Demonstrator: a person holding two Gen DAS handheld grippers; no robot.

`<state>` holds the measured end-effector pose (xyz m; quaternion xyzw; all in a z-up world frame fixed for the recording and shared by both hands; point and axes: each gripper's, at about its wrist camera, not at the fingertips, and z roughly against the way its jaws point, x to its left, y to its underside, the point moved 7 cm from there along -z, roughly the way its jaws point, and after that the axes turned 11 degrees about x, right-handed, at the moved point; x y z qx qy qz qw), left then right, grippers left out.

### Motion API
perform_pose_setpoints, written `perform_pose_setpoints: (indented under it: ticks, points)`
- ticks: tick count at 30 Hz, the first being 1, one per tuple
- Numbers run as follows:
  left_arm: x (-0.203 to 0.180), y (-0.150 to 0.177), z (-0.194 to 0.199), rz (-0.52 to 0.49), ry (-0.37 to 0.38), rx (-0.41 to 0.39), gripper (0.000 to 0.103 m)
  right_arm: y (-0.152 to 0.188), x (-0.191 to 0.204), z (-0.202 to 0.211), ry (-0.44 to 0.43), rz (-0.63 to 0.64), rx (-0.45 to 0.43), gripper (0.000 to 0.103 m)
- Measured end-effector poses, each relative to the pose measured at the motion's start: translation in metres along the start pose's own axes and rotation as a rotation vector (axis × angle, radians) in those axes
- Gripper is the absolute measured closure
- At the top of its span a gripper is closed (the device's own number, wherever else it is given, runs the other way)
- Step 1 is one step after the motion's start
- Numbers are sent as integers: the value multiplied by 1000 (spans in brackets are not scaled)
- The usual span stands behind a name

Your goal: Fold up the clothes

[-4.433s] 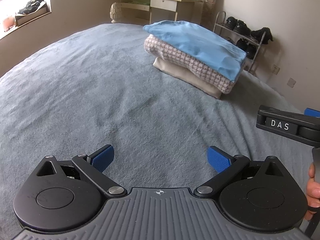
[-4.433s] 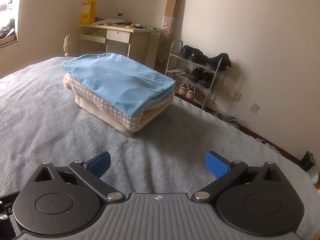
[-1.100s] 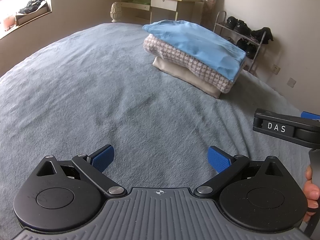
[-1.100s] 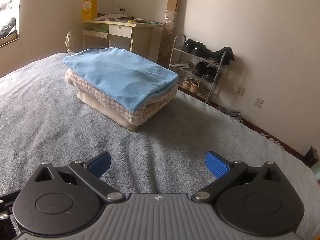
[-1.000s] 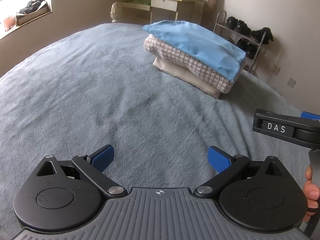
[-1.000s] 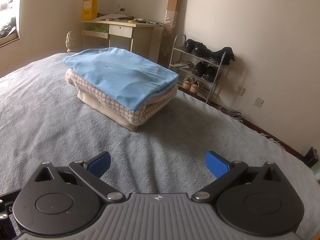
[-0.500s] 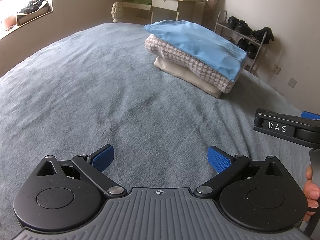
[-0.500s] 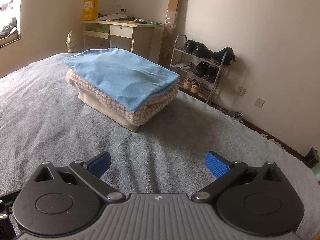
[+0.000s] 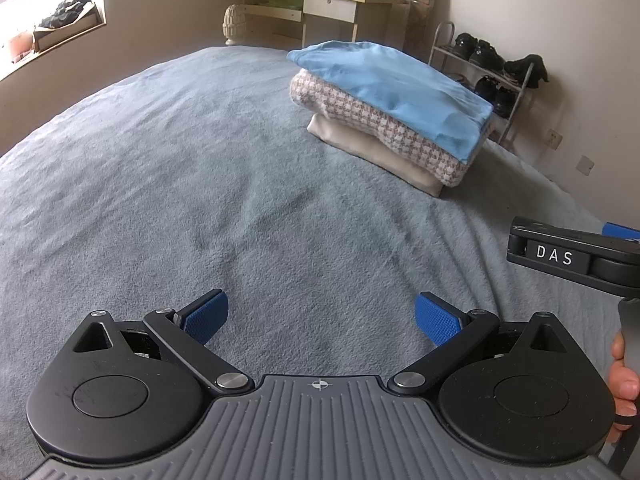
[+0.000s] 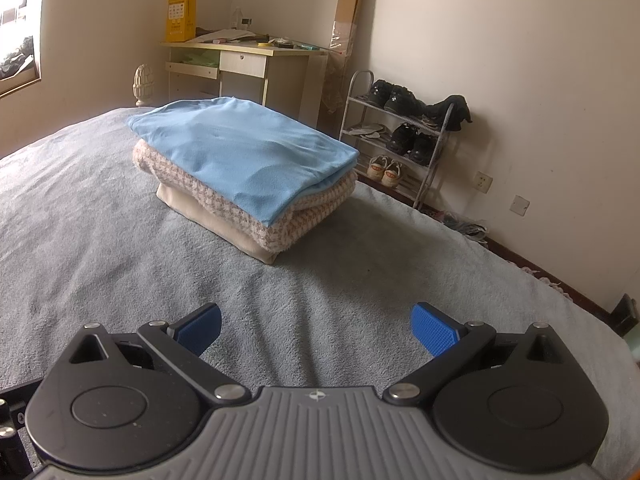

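Note:
A stack of three folded clothes rests on the grey-blue bed: a light blue garment [image 9: 396, 88] [image 10: 248, 152] on top, a pink-and-white houndstooth one [image 9: 376, 128] [image 10: 304, 216] under it, and a cream one [image 9: 372, 152] [image 10: 224, 224] at the bottom. My left gripper [image 9: 321, 316] hovers open over bare blanket, well short of the stack, nothing between its blue pads. My right gripper [image 10: 316, 330] is open too, empty, pointing at the stack from nearer. Its black body marked DAS [image 9: 560, 258] shows at the right edge of the left wrist view, a hand [image 9: 622, 380] on its handle.
The bed blanket [image 9: 200, 200] [image 10: 100, 240] spreads wide to the left. Beyond the bed stand a pale desk [image 10: 240, 64] with a yellow box [image 10: 181, 18], a shoe rack [image 10: 404, 140] against the right wall, and a window sill [image 9: 48, 28] at left.
Both grippers have stayed open and nearly still; the views have only drifted slightly, with the stack sitting unchanged on the bed.

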<state>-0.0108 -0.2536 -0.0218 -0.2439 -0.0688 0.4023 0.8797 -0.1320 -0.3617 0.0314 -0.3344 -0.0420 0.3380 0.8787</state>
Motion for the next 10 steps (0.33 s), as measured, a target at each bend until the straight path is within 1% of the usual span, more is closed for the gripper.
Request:
perform_pose_setpoints:
  ticks: [10]
  points:
    - [-1, 0, 0, 1, -3, -1, 2, 0, -1, 0, -2, -2, 0, 0]
